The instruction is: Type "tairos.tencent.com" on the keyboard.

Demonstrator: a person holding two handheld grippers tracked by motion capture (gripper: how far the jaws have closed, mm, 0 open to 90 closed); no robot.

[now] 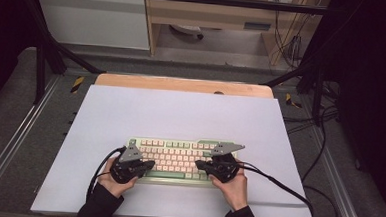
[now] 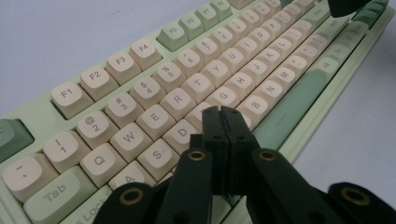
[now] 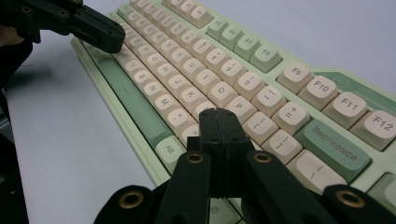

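At the near edge of the tabletop [image 1: 180,113], the person's two hands came in from below, and each one held a gripper over the keyboard [image 1: 181,159]. The left gripper [image 1: 148,164] stood over the left part of the keys, and the right gripper [image 1: 199,164] over the right part. The jaws of both were pressed fully together, with nothing between them.

In the left gripper view, the closed tips of the left gripper [image 2: 223,112] stood above the home row, close to the F key or the G key [image 2: 224,97]; I could not tell if they touched a key. In the right gripper view, the closed tips of the right gripper [image 3: 219,113] stood near the P key [image 3: 240,106] and the keys in the row under it.

The keyboard lay flat in the near middle of the tabletop, its long side towards the person. Beyond it the pale surface continued to a wooden edge [image 1: 182,84].

I judge that the step in hand was typing, with the shut jaws used like a single finger. The next move probably calls for a short, straight push down on one key only, with the tip centred on it so that a neighbouring key is not pressed too.
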